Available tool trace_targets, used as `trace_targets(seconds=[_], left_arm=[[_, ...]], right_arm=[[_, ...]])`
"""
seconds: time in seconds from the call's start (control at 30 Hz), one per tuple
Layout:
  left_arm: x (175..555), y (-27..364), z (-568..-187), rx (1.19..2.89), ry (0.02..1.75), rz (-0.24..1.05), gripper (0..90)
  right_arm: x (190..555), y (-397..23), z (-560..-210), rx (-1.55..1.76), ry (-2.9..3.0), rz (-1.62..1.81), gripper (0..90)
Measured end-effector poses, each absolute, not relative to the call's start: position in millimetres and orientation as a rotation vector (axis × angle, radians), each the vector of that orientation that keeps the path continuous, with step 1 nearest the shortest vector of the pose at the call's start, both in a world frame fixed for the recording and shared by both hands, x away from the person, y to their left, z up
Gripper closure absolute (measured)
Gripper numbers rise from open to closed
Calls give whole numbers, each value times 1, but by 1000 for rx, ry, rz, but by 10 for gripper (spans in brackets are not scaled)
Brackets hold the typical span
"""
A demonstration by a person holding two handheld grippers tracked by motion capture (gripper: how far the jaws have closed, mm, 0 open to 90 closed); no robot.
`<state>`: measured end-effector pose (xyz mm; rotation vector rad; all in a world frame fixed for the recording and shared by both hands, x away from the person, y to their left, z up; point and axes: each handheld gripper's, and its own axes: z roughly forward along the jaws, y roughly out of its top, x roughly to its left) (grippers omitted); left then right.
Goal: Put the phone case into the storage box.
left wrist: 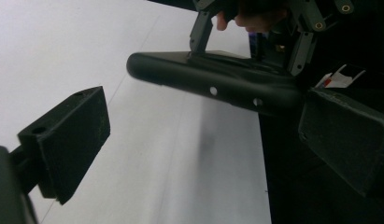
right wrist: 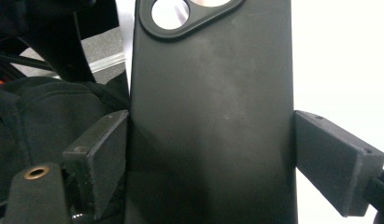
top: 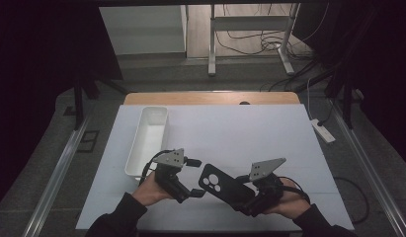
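Note:
A black phone case (top: pixel 221 185) with round camera holes near one end is held just above the white table. My right gripper (top: pixel 246 197) is shut on it, and in the right gripper view the two pads (right wrist: pixel 98 158) press on the long sides of the case (right wrist: pixel 208 93). My left gripper (top: pixel 195 177) stands open at the case's camera end, one jaw on each side of that corner. In the left gripper view the case (left wrist: pixel 217 79) lies edge-on ahead of the left gripper (left wrist: pixel 203 140), untouched by its fingers (left wrist: pixel 68 140).
A long white tray (top: pixel 148 138) with nothing in it stands at the left of the white table top (top: pixel 250 133), just behind my left hand. A dark sleeve (right wrist: pixel 40 116) shows beside the case. Cables and a metal stand lie on the floor beyond the table.

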<state>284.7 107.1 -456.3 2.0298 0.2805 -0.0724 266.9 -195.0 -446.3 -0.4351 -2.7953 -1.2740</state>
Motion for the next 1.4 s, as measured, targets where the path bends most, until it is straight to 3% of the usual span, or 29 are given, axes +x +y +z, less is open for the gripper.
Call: trace_targets(seconds=[0.4, 1.4], left_arm=[[279, 104, -455, 2005, 187, -116, 84], [278, 105, -454, 1977, 165, -168, 143]], right_arm=[[263, -186, -447, -337, -2772, -1274, 142], [258, -181, -449, -258, -2824, -1272, 132]])
